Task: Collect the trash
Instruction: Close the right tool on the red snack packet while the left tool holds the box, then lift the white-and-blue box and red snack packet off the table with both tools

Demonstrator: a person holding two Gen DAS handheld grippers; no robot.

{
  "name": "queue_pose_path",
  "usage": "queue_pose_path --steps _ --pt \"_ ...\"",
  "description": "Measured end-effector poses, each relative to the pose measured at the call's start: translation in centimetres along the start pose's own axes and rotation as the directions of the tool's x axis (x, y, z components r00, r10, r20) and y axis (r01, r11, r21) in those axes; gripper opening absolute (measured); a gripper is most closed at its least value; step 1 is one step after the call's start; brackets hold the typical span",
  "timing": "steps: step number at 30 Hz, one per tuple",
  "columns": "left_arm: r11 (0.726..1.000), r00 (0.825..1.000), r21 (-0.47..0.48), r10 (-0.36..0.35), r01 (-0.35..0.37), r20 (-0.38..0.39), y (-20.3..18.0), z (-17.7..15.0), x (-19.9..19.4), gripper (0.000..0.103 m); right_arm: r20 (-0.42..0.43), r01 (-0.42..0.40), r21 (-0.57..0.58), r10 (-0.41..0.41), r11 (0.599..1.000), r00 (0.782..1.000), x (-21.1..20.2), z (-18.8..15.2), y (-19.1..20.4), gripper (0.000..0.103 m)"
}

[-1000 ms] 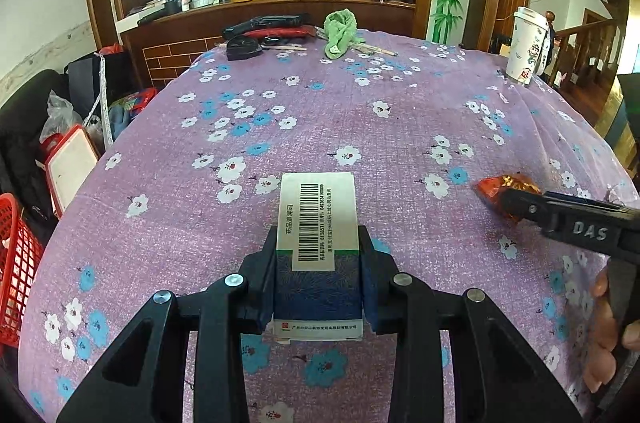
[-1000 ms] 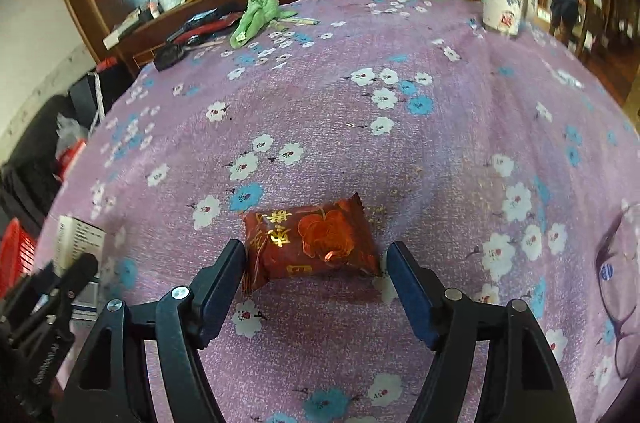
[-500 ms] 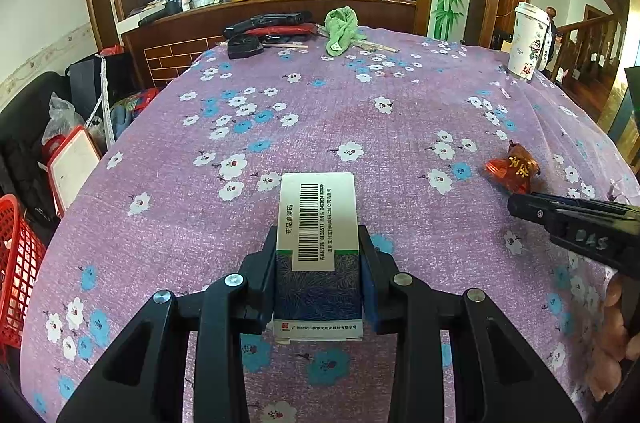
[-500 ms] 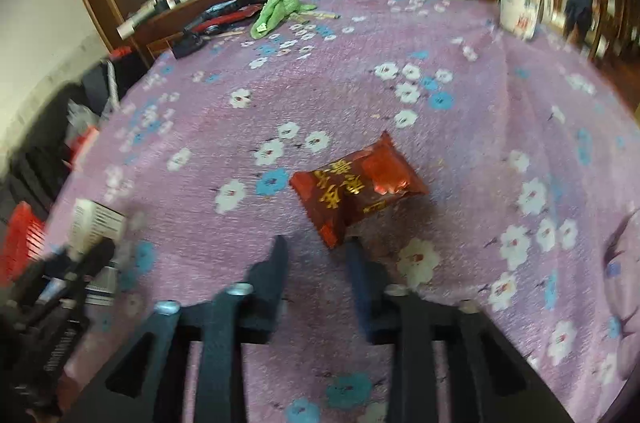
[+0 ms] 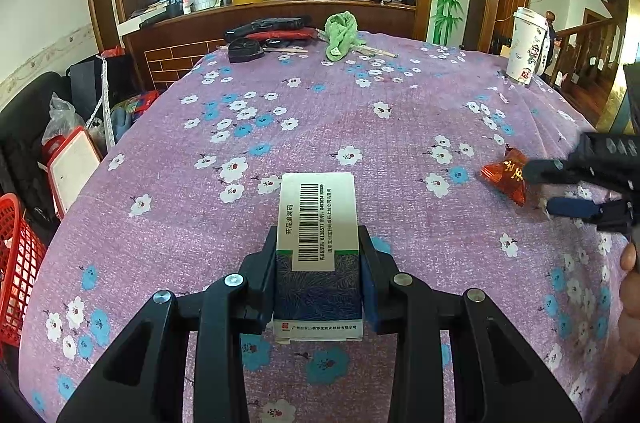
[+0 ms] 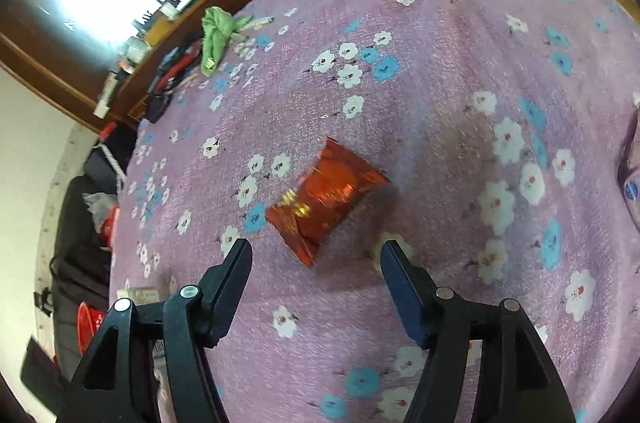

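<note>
A white and blue medicine box with a barcode label sticks out forward from my left gripper, which is shut on its sides above the purple flowered tablecloth. A red foil snack wrapper lies on the cloth, tilted, just beyond the fingertips of my right gripper. That gripper's jaws are opening and nothing is between them; the pads touch nothing. In the left wrist view the wrapper sits at the right, with the right gripper rolled on its side beside it.
A tall paper cup stands at the table's far right edge. A green cloth and black and red items lie at the far end. A red basket stands on the floor at left. A hand shows at the right edge.
The right gripper's jaws narrowed without catching the wrapper, then spread again, and the gripper rolled. The wrapper slipped from between the fingers to just ahead of them and turned. The left gripper stayed still.
</note>
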State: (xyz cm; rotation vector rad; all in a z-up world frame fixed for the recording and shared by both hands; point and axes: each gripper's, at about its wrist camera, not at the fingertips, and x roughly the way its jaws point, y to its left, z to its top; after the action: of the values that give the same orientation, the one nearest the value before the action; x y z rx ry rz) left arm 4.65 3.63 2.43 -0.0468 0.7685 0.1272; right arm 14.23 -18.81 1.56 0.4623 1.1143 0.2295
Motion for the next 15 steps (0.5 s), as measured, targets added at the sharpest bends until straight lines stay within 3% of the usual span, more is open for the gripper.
queue_pose_path --steps 5,11,13,15 --pt "1.000 1.000 -0.007 -0.003 0.003 0.001 0.2 0.0 -0.1 0.033 -0.001 0.135 -0.037 -0.136 0.990 0.991 1.9 2.5 2.7 0.069" --pt "1.000 1.000 -0.011 -0.010 0.010 -0.016 0.3 -0.1 0.2 0.033 -0.023 0.231 -0.089 -0.234 0.969 0.972 3.8 2.3 3.5 0.041" --pt "1.000 1.000 -0.010 -0.010 0.010 -0.016 0.2 0.0 0.2 0.033 -0.004 0.260 -0.135 -0.263 0.956 0.965 3.6 1.5 3.9 0.037" --pt "1.000 1.000 -0.011 -0.010 0.010 -0.017 0.2 -0.1 0.2 0.033 0.009 0.238 -0.152 -0.239 0.959 0.971 3.0 0.6 3.8 0.035"
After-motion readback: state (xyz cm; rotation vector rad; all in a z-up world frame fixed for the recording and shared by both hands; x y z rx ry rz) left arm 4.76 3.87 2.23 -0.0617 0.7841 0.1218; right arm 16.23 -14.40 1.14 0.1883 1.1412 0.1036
